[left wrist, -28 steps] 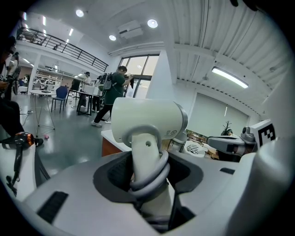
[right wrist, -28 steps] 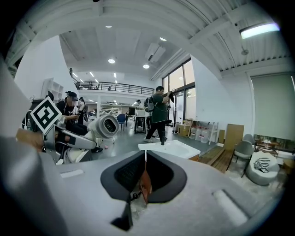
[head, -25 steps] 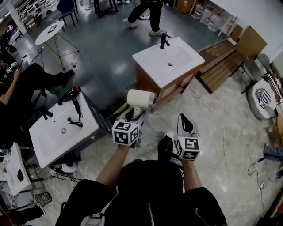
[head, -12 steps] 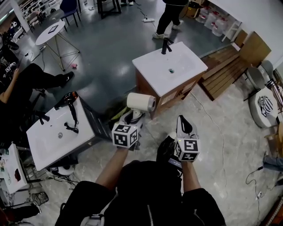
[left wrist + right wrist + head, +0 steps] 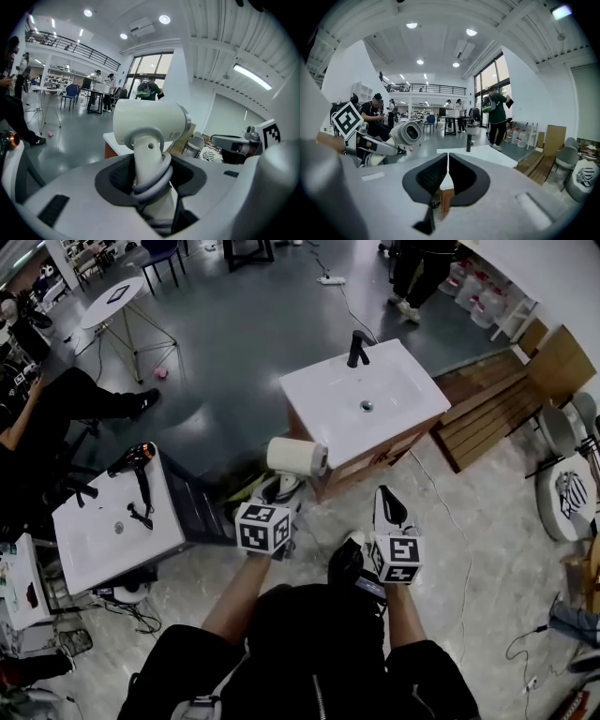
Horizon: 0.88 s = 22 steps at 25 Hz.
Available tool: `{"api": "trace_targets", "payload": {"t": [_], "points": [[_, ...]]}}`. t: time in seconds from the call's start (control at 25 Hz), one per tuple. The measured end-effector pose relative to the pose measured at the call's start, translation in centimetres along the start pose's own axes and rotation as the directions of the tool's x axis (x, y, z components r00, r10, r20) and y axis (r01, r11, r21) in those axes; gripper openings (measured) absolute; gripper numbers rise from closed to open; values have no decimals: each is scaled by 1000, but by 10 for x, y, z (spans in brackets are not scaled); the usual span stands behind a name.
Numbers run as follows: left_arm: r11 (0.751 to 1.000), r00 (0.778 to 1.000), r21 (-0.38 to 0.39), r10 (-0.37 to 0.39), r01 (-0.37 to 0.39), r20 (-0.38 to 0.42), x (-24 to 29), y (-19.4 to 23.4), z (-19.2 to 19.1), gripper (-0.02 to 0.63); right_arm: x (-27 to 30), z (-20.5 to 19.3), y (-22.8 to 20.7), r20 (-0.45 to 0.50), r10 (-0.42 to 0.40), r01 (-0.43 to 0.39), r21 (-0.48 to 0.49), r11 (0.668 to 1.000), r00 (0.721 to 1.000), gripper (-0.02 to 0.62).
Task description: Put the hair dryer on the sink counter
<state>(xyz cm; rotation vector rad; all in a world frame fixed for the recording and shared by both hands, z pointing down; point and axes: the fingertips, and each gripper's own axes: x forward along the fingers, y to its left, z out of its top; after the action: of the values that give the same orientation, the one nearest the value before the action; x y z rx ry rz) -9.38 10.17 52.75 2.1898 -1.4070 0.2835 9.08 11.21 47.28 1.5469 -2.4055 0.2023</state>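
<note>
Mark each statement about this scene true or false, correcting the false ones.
The left gripper is shut on the white hair dryer by its handle. True.
The right gripper holds a black hair dryer. False: its jaws are together, empty; the black hair dryer lies on the left sink counter.
The white hair dryer rests on the sink counter ahead. False: the left gripper holds it.
The sink counter ahead has a black faucet. True.
</note>
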Motion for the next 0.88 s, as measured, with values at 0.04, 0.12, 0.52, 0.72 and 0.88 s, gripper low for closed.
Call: {"api": "trace_targets", "payload": {"t": [0.04, 0.12, 0.52, 0.72, 0.88], "points": [[1000, 1000, -9, 12, -12, -2, 8, 0, 3, 195, 8, 2, -7, -4, 15, -15, -1, 1000, 1000, 6], [999, 999, -26, 39, -39, -6, 22, 1, 11, 195, 26, 7, -20, -12, 47, -47, -5, 999, 999, 6], [986, 989, -87, 144, -146, -24, 87, 0, 43, 195, 94, 29, -66, -27, 209, -210, -33, 977, 977, 6], [972, 980, -125, 196, -197, -20, 116, -2, 55, 195, 118, 37, -90, -23, 268, -269, -52, 962, 963, 6], [959, 971, -150, 240, -240, -20, 140, -2, 61, 195, 134, 41, -102, -32, 328, -330, -85, 940, 944, 6]]}}
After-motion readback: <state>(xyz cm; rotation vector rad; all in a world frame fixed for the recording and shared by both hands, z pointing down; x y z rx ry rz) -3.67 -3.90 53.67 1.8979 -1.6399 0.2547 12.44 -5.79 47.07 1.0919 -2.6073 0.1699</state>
